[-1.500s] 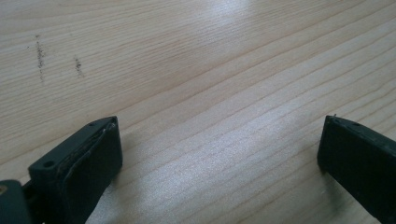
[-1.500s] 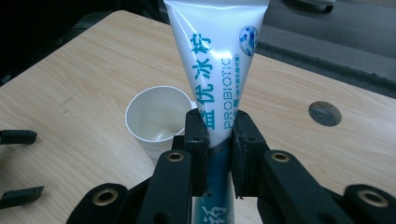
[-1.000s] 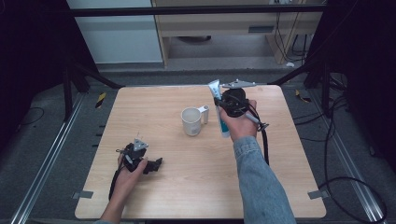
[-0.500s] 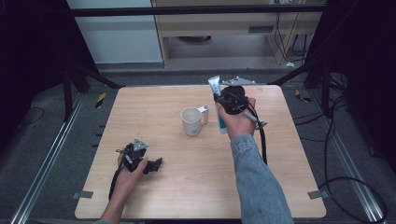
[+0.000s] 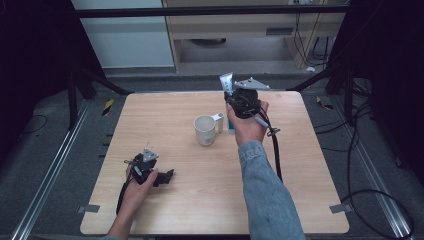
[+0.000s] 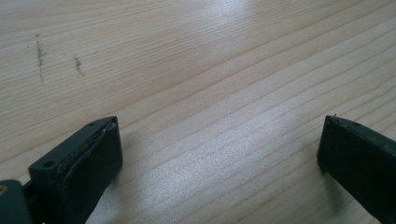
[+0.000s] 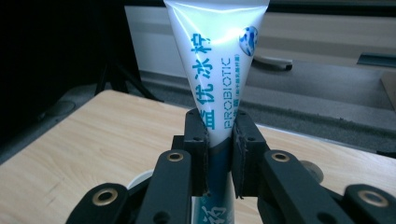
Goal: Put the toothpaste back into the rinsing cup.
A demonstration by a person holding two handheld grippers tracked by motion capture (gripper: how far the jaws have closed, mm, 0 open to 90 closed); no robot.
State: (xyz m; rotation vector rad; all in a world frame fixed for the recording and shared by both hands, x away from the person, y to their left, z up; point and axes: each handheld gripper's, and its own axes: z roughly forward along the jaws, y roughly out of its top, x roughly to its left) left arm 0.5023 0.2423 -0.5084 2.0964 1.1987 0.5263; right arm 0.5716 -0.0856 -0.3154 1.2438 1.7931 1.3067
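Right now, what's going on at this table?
A person works with a gripper in each hand. The right gripper is shut on a white toothpaste tube, holding it upright right beside a white mug near the middle of the wooden table. The left gripper sits low over the near left part of the table, jaws open with nothing between them.

The toothpaste tube (image 7: pixel 219 79) is cut off by the right gripper view's top edge, its lower end hidden behind the right gripper (image 7: pixel 219 154).
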